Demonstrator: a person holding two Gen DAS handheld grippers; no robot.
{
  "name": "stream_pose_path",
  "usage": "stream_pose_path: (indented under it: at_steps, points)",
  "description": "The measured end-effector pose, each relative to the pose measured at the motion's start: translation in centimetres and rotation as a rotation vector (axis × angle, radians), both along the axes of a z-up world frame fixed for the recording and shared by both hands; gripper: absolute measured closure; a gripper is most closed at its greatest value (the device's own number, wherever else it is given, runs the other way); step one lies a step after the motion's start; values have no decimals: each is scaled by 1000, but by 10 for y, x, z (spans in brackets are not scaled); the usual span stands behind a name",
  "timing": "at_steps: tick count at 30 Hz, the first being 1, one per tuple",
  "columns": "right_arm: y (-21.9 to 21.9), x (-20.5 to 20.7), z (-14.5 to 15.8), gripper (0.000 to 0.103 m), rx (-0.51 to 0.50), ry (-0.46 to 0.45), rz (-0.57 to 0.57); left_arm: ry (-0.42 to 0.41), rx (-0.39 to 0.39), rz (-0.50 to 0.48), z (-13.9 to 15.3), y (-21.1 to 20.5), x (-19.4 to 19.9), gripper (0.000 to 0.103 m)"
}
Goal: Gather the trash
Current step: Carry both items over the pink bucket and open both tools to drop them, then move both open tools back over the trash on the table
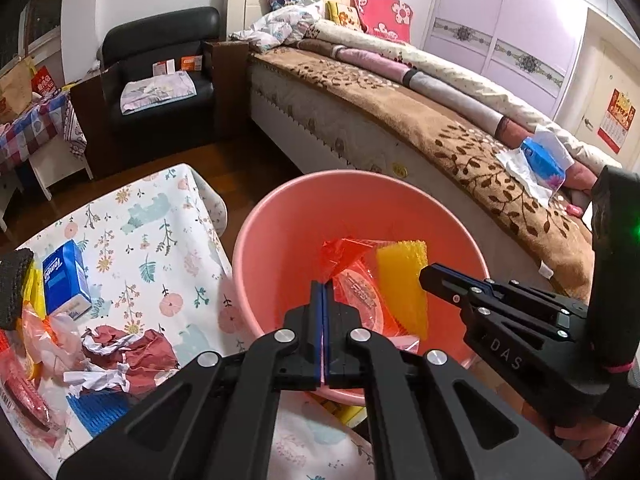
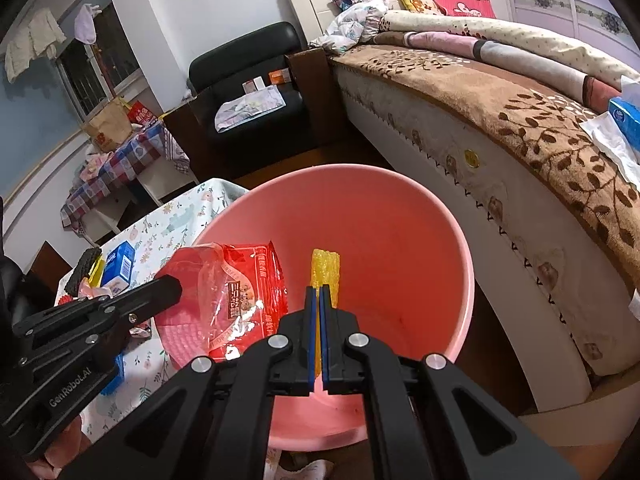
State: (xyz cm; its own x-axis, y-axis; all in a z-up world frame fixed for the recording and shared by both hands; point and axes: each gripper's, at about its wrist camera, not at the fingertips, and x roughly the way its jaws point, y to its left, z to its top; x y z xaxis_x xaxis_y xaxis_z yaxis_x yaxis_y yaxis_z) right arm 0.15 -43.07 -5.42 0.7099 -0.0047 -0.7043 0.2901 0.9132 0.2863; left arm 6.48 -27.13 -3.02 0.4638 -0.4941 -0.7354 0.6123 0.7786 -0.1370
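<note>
Over the pink bin (image 2: 360, 216), my left tongs (image 1: 325, 292) pinch a light, crinkly red snack wrapper (image 2: 244, 300) by its edge, right tongs (image 2: 320, 300) a soft yellow foam strip (image 2: 326, 268).

Red wrapper (image 2: 240, 300) and yellow foam strip (image 2: 326, 272) (both gripped) over pink bin (image 2: 400, 240)

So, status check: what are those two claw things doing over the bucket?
Left hand-held gripper shut on red plastic wrapper; right hand-held gripper shut on yellow foam piece. Both over round pink plastic bucket. Nothing blocking.

Smooth matt pink plastic bucket (image 2: 420, 240), glossy red plastic wrapper (image 2: 244, 292), bumpy yellow foam strip (image 2: 326, 270), floral cloth tbl cover (image 1: 152, 248)
</note>
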Motion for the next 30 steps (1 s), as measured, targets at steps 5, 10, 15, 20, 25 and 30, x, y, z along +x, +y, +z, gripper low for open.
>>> stream_pose_path:
  at_steps: [5,10,15,20,25,30]
  points:
    - [0,-1,-2,82,-2,12,-14,21,-4,17,-2,1,2,80]
    - [0,-2,1,70,-7,6,-28,28,-28,23,2,6,4,80]
    - [9,-5,10,60,-27,-15,-17,10,-71,27,11,14,-1,80]
    - [27,-7,22,55,-38,-55,23,-43,-80,52,26,29,-7,80]
    - [47,-7,31,52,-54,-90,61,-71,-51,118,36,53,-8,80]
    - [71,-7,38,51,-50,-116,111,-69,-51,185,42,86,-6,80]
